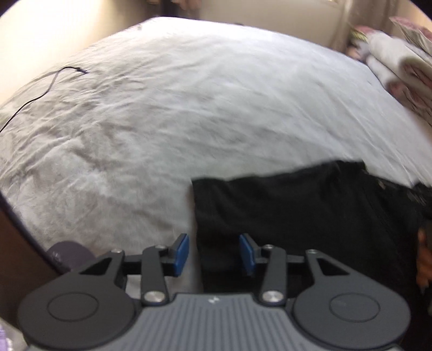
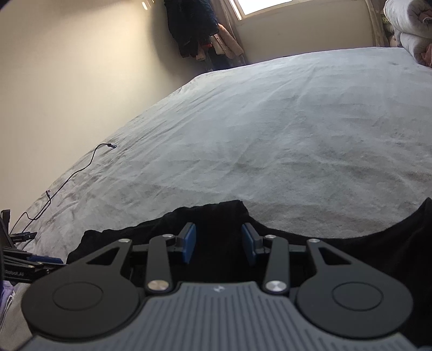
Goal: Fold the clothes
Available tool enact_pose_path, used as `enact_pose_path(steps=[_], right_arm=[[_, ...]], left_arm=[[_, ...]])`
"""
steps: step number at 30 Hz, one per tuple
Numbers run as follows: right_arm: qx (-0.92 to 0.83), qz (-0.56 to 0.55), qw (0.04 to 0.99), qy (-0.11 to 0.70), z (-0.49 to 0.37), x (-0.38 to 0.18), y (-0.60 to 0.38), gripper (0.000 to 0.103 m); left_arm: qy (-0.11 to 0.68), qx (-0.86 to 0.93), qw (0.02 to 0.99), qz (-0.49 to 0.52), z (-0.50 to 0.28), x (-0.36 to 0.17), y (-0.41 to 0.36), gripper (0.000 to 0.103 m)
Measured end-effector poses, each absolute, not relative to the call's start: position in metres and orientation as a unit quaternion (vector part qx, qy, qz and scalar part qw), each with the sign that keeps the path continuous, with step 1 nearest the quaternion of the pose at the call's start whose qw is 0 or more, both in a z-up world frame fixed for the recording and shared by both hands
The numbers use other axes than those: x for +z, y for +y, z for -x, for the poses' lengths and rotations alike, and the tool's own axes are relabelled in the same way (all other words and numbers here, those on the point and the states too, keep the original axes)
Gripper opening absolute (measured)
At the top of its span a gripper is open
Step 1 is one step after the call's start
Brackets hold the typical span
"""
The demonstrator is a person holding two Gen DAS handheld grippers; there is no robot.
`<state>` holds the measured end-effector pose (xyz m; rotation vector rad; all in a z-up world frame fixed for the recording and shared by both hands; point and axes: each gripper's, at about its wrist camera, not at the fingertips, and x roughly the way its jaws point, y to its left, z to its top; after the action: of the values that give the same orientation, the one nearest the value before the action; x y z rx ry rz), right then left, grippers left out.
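**Left gripper** (image 1: 213, 253)
- Jaws apart, blue pads (image 1: 181, 255) facing each other across a clear gap.
- Inside the gap: the left edge of the black garment (image 1: 310, 210). The pale sheet shows between that edge and the left pad. Neither pad presses on the cloth, so nothing is gripped.
- Ahead and right of the jaws: the rest of the garment, lying flat with a straight far edge and a squared corner just beyond the left pad.
- Ahead and left: white bed sheet (image 1: 162, 113), lightly wrinkled.
- Far ahead-left: thin black cable (image 1: 51, 83) lying on the sheet.
- Far ahead-right: folded bedding (image 1: 399, 62) stacked at the bed's edge; blurred.

**Right gripper** (image 2: 218, 244)
- Jaws standing at a middling width.
- Between the pads: black cloth fills the whole gap and rises to a small peak just ahead of the right pad. Contact between pads and cloth lost in the dark fabric, so grip cannot be told.
- Left and right of the jaws: more of the same garment, spreading along the near edge of the bed.
- Ahead: bare sheet to the far side of the bed.
- Ahead-left: the cable, its plug end lifted off the sheet.
- Beyond the bed: dark hanging clothes (image 2: 194, 27) beside a bright window (image 2: 264, 6).
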<state>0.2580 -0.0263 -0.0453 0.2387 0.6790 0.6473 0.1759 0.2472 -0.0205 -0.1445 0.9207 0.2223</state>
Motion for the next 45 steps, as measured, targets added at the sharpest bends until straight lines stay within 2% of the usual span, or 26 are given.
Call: enact_pose_path(steps=[5,7,8,9,13,19,23,28,33,37,41,45], right_arm=[[0.309,-0.102,0.895,0.307,-0.256,-0.047,-0.021,0.042],[0.307,-0.093,0.898,0.301,-0.254,-0.047,-0.019,0.042],[0.307,-0.089,0.899,0.300,-0.254,-0.046,-0.018,0.041],[0.306,-0.084,0.900,0.299,-0.253,-0.046,-0.016,0.040],[0.304,-0.079,0.902,0.297,-0.253,-0.047,-0.017,0.040],[0.299,-0.092,0.900,0.302,-0.255,-0.045,-0.019,0.042],[0.290,-0.119,0.896,0.315,-0.256,-0.035,-0.028,0.051],[0.270,-0.117,0.901,0.320,-0.255,-0.015,-0.049,0.052],[0.235,-0.073,0.919,0.307,-0.249,0.006,-0.088,0.056],[0.194,-0.013,0.935,0.296,-0.242,0.009,-0.129,0.056],[0.157,-0.033,0.940,0.303,-0.243,0.002,-0.166,0.056],[0.154,-0.019,0.940,0.305,-0.247,-0.003,-0.164,0.056]], left_arm=[[0.393,0.166,0.900,0.090,-0.192,-0.033,0.257,0.041],[0.381,0.179,0.903,0.086,-0.195,-0.036,0.256,0.027],[0.379,0.184,0.904,0.078,-0.197,-0.038,0.254,0.005],[0.380,0.189,0.903,0.066,-0.199,-0.039,0.252,0.001],[0.387,0.228,0.894,0.006,-0.207,-0.039,0.238,0.001],[0.371,0.243,0.896,0.025,-0.208,-0.013,0.217,0.008],[0.356,0.209,0.909,0.058,-0.217,0.010,0.190,0.032],[0.367,0.135,0.916,0.089,-0.237,0.017,0.150,0.033],[0.378,0.069,0.923,0.019,-0.269,-0.007,0.119,0.036],[0.358,0.020,0.933,0.040,-0.282,-0.032,0.124,0.045],[0.310,-0.009,0.948,0.068,-0.274,-0.054,0.134,0.046],[0.306,-0.023,0.950,0.053,-0.276,-0.051,0.132,0.046]])
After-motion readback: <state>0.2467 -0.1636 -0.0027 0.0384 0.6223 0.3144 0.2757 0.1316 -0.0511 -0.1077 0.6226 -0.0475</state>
